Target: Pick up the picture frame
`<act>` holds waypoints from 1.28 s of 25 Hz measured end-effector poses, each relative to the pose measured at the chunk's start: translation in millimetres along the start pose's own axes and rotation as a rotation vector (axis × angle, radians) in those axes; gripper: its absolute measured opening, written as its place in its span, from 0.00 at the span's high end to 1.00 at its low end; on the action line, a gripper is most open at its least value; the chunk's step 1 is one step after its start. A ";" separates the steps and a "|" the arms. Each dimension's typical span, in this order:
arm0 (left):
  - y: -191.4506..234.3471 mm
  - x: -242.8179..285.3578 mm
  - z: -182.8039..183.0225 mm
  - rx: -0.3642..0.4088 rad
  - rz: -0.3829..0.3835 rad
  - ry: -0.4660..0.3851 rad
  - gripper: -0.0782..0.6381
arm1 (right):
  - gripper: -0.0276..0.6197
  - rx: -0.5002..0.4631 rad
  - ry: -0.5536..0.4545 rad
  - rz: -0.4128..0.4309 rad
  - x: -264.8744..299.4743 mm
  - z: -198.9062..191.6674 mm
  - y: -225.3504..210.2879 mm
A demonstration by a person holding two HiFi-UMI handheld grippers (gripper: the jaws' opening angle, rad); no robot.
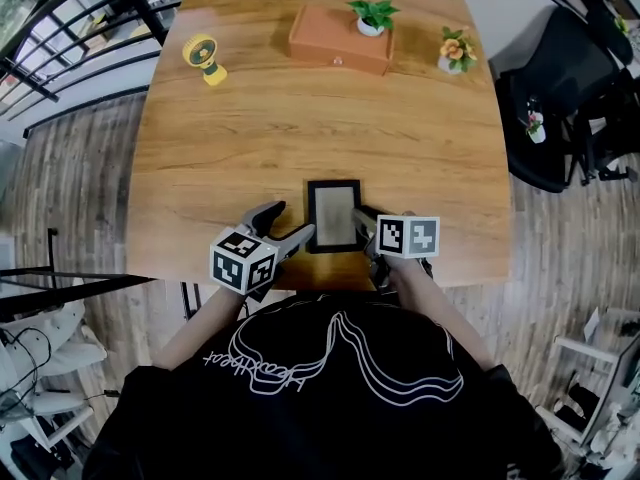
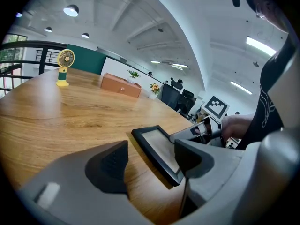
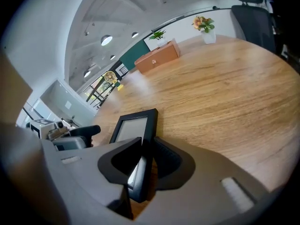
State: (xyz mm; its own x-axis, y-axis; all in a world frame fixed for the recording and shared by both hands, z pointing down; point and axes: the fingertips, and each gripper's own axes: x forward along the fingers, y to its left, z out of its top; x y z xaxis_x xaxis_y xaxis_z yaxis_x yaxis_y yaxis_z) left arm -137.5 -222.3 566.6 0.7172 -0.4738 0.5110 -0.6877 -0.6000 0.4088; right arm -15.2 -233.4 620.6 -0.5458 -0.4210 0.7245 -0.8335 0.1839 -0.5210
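A small black picture frame (image 1: 333,215) with a pale insert lies flat on the wooden table (image 1: 300,138), close to its near edge. My right gripper (image 1: 365,223) comes in from the frame's right side. In the right gripper view the frame (image 3: 133,125) has its right border between the two pads, and the gripper (image 3: 146,146) is shut on it. My left gripper (image 1: 290,220) rests just left of the frame, open, with nothing between its jaws. In the left gripper view the frame (image 2: 157,144) lies ahead of the gripper (image 2: 150,158), with the right gripper (image 2: 194,131) at its far side.
At the far side of the table stand a yellow desk fan (image 1: 204,58), a brown wooden drawer box (image 1: 340,38) with a potted plant (image 1: 372,15) on it, and a pot of flowers (image 1: 455,48). A black office chair (image 1: 560,98) stands to the right of the table.
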 end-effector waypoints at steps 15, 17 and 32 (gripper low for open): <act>-14.6 21.2 -13.6 -0.073 -0.002 0.049 0.45 | 0.80 0.214 0.010 0.122 0.0 4.6 -3.2; -14.6 22.5 -15.0 -0.083 0.007 0.052 0.46 | 0.80 0.236 0.019 0.139 0.6 4.3 -2.9; -24.1 45.1 -11.4 -0.174 -0.013 0.068 0.52 | 0.80 0.322 0.053 0.227 1.6 5.4 -2.6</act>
State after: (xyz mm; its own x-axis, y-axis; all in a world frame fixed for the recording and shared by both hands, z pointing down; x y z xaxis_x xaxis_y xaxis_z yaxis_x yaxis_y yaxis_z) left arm -89.9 -221.9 588.4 0.7208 -0.4184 0.5527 -0.6919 -0.4827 0.5369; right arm -13.4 -239.3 620.7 -0.7237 -0.3534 0.5928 -0.6263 -0.0243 -0.7792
